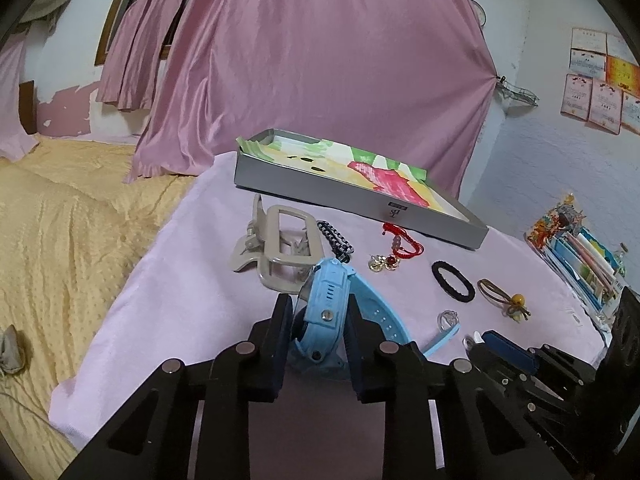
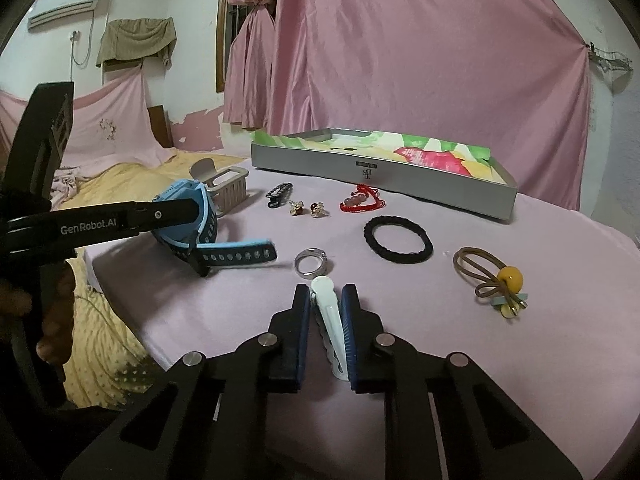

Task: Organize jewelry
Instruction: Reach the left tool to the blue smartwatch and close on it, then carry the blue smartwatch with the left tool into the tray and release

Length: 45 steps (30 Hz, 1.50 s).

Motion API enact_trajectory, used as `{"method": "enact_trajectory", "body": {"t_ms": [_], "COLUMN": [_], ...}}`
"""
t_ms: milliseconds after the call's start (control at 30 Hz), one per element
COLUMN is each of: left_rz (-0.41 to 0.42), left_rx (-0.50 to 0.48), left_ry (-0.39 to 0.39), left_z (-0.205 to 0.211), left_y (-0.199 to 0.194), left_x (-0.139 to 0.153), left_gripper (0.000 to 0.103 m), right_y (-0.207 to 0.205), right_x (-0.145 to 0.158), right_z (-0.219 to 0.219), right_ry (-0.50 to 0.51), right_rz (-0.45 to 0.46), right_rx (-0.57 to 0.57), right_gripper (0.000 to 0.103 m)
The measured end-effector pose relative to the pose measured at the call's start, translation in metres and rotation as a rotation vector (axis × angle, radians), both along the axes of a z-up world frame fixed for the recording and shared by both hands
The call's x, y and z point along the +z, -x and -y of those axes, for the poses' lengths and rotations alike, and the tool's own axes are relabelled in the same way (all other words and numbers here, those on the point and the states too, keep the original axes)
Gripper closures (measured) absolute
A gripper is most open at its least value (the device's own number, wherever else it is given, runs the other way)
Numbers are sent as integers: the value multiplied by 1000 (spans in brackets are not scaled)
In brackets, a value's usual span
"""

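My left gripper [image 1: 318, 308] is shut on a light blue watch [image 1: 326, 308] and holds it just above the pink cloth; the same watch [image 2: 192, 216] shows in the right wrist view, strap hanging down. My right gripper [image 2: 326, 300] is shut on a white hair clip [image 2: 330, 320], low over the cloth. A grey tray [image 2: 420, 184] lined with coloured paper stands at the back. Between lie a beige claw clip [image 1: 280, 248], a black-white clip [image 2: 279, 194], gold earrings [image 2: 306, 209], a red bracelet [image 2: 360, 200], a silver ring [image 2: 312, 262], a black hair tie [image 2: 398, 238] and a brown hair tie with yellow bead [image 2: 496, 280].
The pink cloth [image 2: 440, 340] covers the table; a yellow bedspread [image 1: 60, 220] lies to the left. A packet of stationery [image 1: 576, 256] sits at the table's right edge. Pink curtains [image 2: 400, 60] hang behind the tray.
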<state>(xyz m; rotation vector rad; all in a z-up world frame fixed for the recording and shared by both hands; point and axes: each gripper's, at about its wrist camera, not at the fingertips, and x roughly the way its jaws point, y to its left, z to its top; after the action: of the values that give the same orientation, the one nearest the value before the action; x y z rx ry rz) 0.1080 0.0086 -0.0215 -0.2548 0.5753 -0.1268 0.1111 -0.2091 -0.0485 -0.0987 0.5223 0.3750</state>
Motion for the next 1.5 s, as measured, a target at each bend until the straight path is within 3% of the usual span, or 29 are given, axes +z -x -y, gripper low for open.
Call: {"method": "enact_trajectory", "body": {"t_ms": [300, 500, 733, 900, 1033, 1167, 1367, 1500], "left_rz": [34, 78, 129, 121, 71, -28, -163, -218], "left_rx": [25, 2, -14, -30, -33, -16, -47, -57], "left_ry": [-3, 6, 27, 10, -11, -16, 8, -30], "left_z": [-3, -3, -12, -20, -25, -34, -45, -41], "left_y": [6, 1, -38, -92, -136, -179, -226, -241], "left_x": [7, 28, 70, 87, 85, 69, 50, 48], "left_gripper": [84, 84, 84, 84, 84, 84, 84, 84], "right_y": [1, -7, -54, -122, -169, -215, -251, -265], "right_x": [6, 35, 87, 110, 104, 86, 64, 54], "right_z": [6, 18, 28, 15, 4, -10, -27, -34], "right_ry": [-67, -104, -128, -159, -202, -204, -137, -90], "right_rz": [24, 94, 123, 65, -4, -100, -178, -231], "right_rx": [-7, 12, 75, 100, 72, 35, 10, 3], "right_gripper": [90, 90, 90, 90, 90, 90, 90, 90]}}
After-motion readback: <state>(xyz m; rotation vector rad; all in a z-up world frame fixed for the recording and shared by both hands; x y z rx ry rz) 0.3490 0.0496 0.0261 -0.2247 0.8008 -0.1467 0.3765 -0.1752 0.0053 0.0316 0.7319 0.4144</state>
